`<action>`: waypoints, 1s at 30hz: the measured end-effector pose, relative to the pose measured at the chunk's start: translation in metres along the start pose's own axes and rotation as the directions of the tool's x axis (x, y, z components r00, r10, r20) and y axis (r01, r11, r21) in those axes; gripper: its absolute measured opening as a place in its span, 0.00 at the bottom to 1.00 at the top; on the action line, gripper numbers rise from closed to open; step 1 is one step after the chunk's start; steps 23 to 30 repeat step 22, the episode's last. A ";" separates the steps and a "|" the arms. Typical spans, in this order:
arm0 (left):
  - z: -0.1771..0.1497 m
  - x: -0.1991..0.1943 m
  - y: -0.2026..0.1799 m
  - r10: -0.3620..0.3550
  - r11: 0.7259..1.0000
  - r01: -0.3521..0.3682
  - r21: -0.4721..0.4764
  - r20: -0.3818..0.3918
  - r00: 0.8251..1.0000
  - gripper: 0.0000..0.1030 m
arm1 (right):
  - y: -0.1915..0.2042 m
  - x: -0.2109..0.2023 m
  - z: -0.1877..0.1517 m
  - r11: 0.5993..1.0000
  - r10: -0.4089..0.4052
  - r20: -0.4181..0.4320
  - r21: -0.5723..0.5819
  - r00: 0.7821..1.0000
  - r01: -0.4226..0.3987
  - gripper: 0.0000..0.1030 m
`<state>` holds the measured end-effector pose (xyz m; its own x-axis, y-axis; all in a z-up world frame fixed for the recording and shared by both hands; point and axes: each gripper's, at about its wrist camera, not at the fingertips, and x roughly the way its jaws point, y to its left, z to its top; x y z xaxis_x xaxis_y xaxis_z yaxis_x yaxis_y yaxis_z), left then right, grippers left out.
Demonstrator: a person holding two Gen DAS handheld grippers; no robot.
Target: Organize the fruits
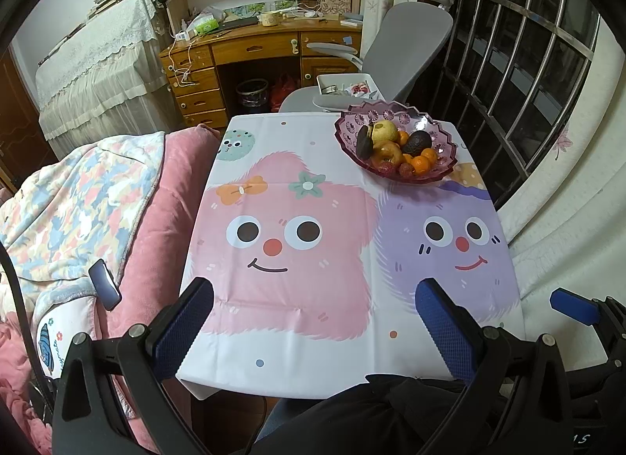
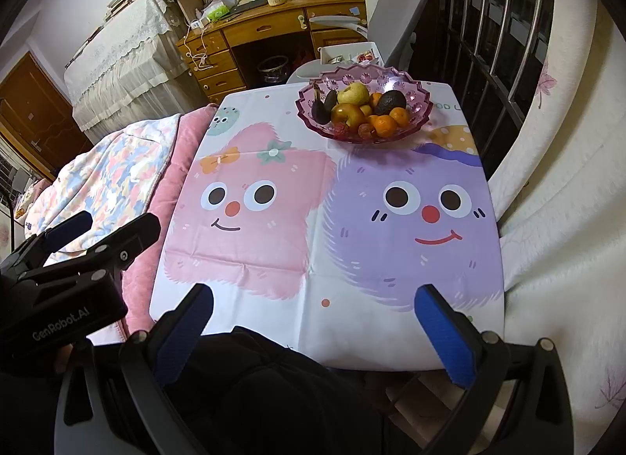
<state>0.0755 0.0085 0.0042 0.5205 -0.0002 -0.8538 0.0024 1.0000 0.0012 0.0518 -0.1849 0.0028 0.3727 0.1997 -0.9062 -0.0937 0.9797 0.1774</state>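
A purple glass fruit bowl [image 1: 440, 124] [image 2: 414, 91] stands at the far right of the small table [image 1: 297, 298] [image 2: 274, 298]. It holds a yellow pear [image 1: 384, 130] [image 2: 353, 93], a dark avocado [image 1: 416, 142] [image 2: 389, 101], several oranges [image 1: 422, 164] [image 2: 384, 124], an apple [image 1: 387, 153] [image 2: 347, 114], a dark banana [image 1: 364, 144] [image 2: 321, 108] and small red lychees [image 1: 406, 170] [image 2: 365, 130]. My left gripper [image 1: 315, 320] is open over the near table edge, empty. My right gripper [image 2: 313, 328] is open too, empty, near the front edge. Both are far from the bowl.
The cartoon tablecloth is bare in front of the bowl. A pink and patterned quilt [image 1: 98, 200] [image 2: 117, 165] lies left of the table. A grey office chair [image 1: 407, 48] and a wooden desk [image 1: 250, 48] stand behind; a barred window [image 1: 528, 63] is on the right.
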 end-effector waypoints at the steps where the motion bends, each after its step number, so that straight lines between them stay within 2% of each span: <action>1: 0.000 0.000 0.000 0.001 1.000 -0.001 0.000 0.000 1.000 0.99 | 0.000 0.000 0.000 1.000 0.000 -0.001 0.000 1.000 0.000 1.00; 30: 0.003 0.002 -0.001 0.003 1.000 -0.003 0.001 0.000 1.000 0.99 | -0.005 0.002 0.003 1.000 0.000 -0.004 0.002 1.000 0.000 1.00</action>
